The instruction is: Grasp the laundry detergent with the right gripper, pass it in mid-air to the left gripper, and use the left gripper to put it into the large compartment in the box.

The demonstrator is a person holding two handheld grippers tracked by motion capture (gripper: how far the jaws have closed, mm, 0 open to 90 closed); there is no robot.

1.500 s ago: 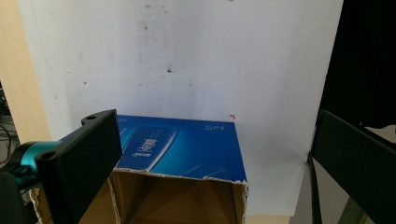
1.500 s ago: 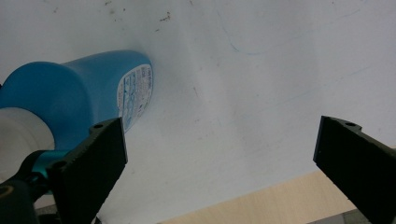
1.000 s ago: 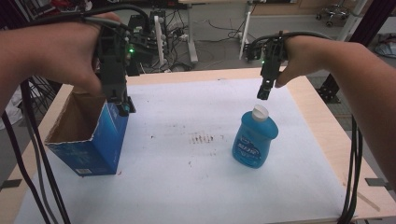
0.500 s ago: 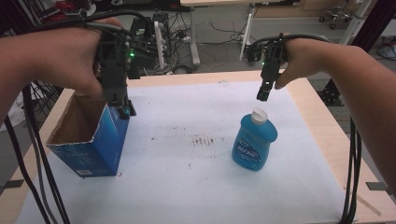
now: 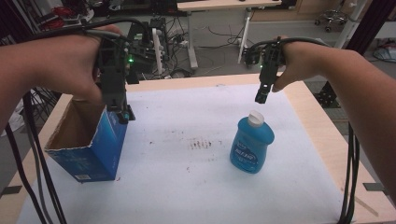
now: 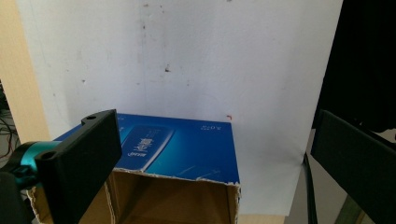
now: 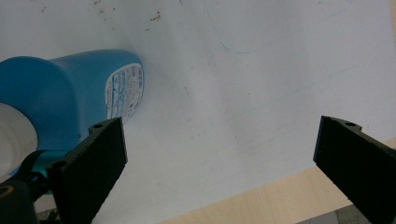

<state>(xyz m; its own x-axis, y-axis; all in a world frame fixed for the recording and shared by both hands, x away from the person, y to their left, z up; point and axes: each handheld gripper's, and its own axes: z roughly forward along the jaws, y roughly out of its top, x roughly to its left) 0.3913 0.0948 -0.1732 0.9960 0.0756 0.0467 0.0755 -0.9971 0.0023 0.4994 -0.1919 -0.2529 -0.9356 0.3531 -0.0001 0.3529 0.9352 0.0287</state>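
While the blue bottle (image 5: 251, 144) stands upright on the white mat (image 5: 196, 186), long axis vertical and white cap (image 5: 255, 118) upward, the right gripper (image 5: 261, 95) hovers just above it, jaws apart; left of the bottle, the left gripper (image 5: 122, 112), jaws apart, hangs over the open blue box (image 5: 93, 144).

The high view looks forward and down on my table (image 5: 196, 186); both gripper views look down close, sharing its white sheet (image 7: 261, 70).
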